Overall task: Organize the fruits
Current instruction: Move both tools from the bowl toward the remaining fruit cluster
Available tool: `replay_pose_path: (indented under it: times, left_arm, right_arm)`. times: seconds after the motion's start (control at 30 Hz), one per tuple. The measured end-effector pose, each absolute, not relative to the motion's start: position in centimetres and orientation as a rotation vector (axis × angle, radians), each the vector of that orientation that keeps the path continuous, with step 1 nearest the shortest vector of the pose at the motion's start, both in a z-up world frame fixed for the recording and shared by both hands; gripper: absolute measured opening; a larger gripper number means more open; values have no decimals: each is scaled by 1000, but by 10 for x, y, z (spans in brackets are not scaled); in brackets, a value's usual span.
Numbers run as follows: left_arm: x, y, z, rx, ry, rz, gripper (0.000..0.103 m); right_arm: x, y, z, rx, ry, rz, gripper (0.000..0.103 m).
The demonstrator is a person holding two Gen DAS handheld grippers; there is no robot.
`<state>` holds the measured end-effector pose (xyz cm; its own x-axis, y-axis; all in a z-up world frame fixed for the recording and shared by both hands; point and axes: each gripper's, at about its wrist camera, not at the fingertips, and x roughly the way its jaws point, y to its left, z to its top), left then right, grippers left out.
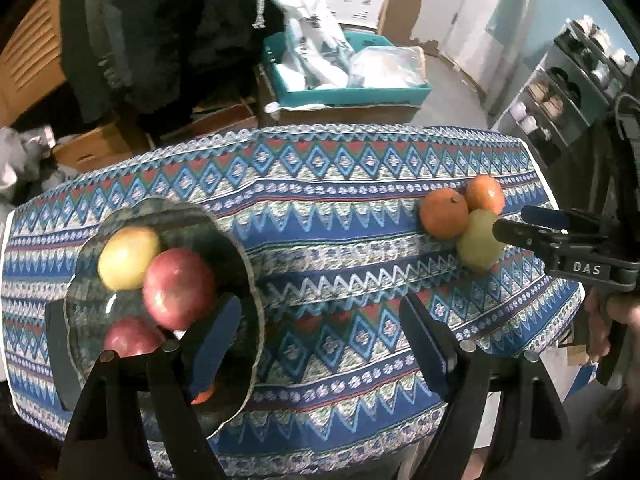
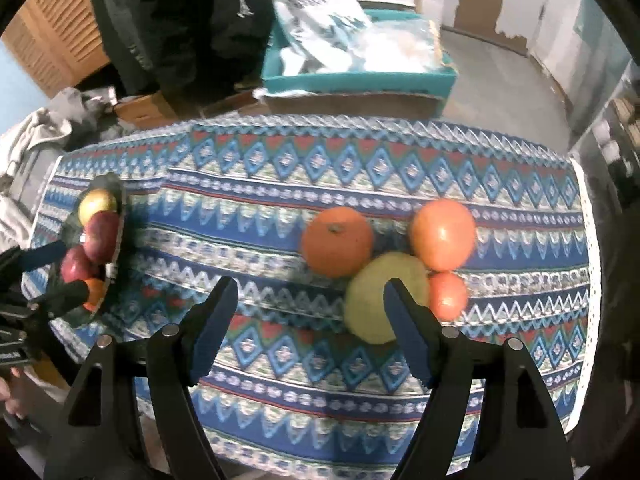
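Loose fruit waits at one end of a patterned tabletop (image 2: pixel 320 168) while a glass bowl (image 1: pixel 244 248) at the other already holds a yellow apple (image 1: pixel 128 258), two red apples (image 1: pixel 180 288) and an orange piece low by the rim. The right tool (image 2: pixel 310 320) hangs released, nothing between its blue pads, just short of a cluster of four: a yellow-green pear-like fruit (image 2: pixel 372 300), a stemmed orange (image 2: pixel 337 241), a second orange (image 2: pixel 443 234) and a smaller orange fruit (image 2: pixel 448 294), all touching or nearly so. The yellow-green fruit lies nearest, slightly to the tool's right, partly behind its right pad (in the left wrist view the tips sit right beside it). The left tool (image 1: pixel 320 344) is also released and empty, over the bowl's near rim, well apart from the cluster. The right hand looks better placed for the next pick.
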<state>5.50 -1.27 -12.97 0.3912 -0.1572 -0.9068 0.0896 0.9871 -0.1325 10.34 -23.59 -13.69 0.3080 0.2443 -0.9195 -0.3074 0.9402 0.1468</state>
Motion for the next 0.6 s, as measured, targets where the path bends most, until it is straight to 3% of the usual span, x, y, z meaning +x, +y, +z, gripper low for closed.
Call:
replay_pose_path:
  times: [0.6]
  left_arm:
    - [100,-57,-170,20,1201,-201,83]
  right_arm:
    - [140,-261,-206,-120,1278,342,76]
